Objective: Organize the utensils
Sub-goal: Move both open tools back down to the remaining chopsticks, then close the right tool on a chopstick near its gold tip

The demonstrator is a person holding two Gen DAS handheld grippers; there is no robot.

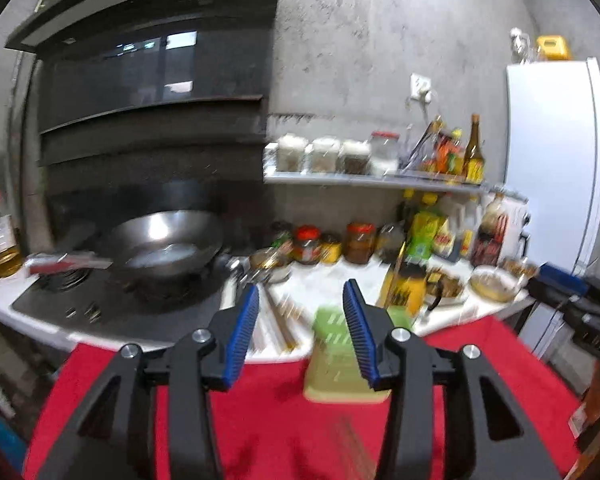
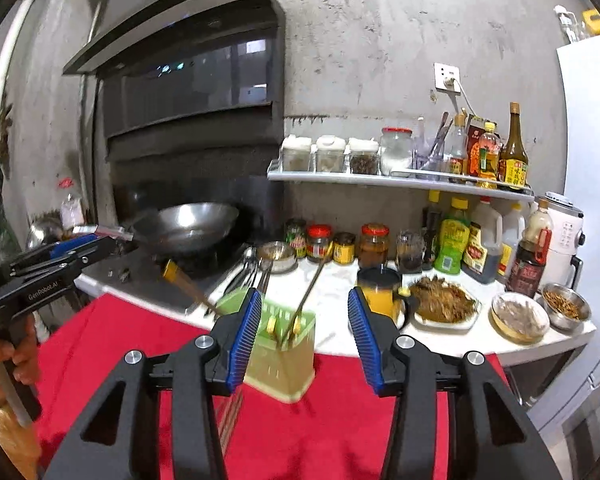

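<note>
Both hand-held grippers, left (image 1: 302, 334) and right (image 2: 302, 334), gape empty above the red cloth (image 2: 328, 420); the pale green slotted plastic utensil holder (image 2: 284, 356) stands just ahead, near the white counter's (image 2: 340, 344) curved edge.

A steel wok (image 2: 192, 226) sits on the black stove (image 2: 156, 280) at the far left, under a dark range hood (image 2: 188, 60). Jars and sauce bottles line the wall shelf (image 2: 380, 181) and the white counter (image 2: 340, 280) below. A plate of fried food (image 2: 446, 300) lies right, a red cloth (image 2: 332, 420) near.
</note>
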